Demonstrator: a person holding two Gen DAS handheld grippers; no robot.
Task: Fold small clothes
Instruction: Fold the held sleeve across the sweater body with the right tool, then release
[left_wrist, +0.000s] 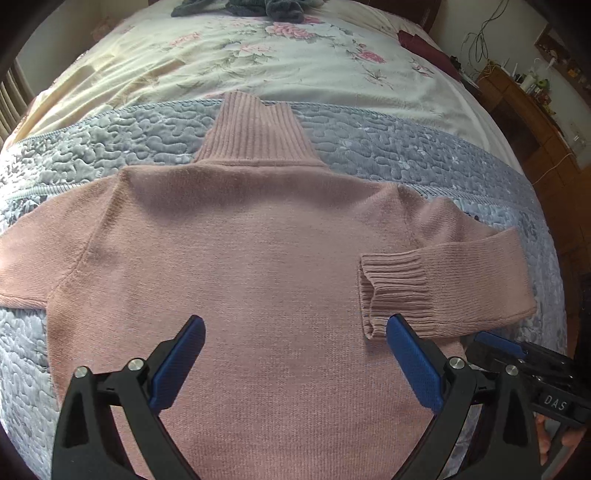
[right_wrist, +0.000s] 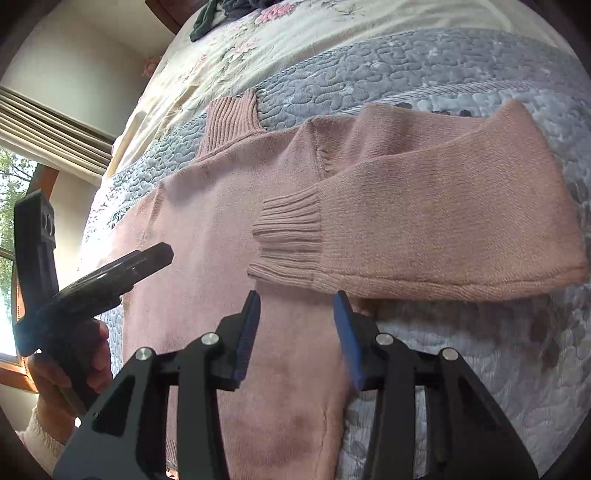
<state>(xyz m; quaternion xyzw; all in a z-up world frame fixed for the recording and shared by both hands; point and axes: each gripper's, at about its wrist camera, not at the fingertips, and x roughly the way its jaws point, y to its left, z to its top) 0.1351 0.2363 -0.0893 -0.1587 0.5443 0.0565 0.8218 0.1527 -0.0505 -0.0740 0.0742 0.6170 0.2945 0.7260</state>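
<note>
A pink knitted turtleneck sweater (left_wrist: 236, 236) lies flat on a grey-blue quilted bedspread (left_wrist: 369, 147), its broad middle bare and open to reach. One sleeve is folded inward, and its ribbed cuff (left_wrist: 399, 291) sits just ahead of the right gripper (right_wrist: 295, 301). The left gripper (left_wrist: 295, 328) hovers open over the clear part, close beside the right one.

Daylit bedroom: floral bedspread (left_wrist: 258, 55), grey quilt (left_wrist: 388, 147), wooden dresser (left_wrist: 524, 110), blinds over window (right_wrist: 14, 192).
</note>
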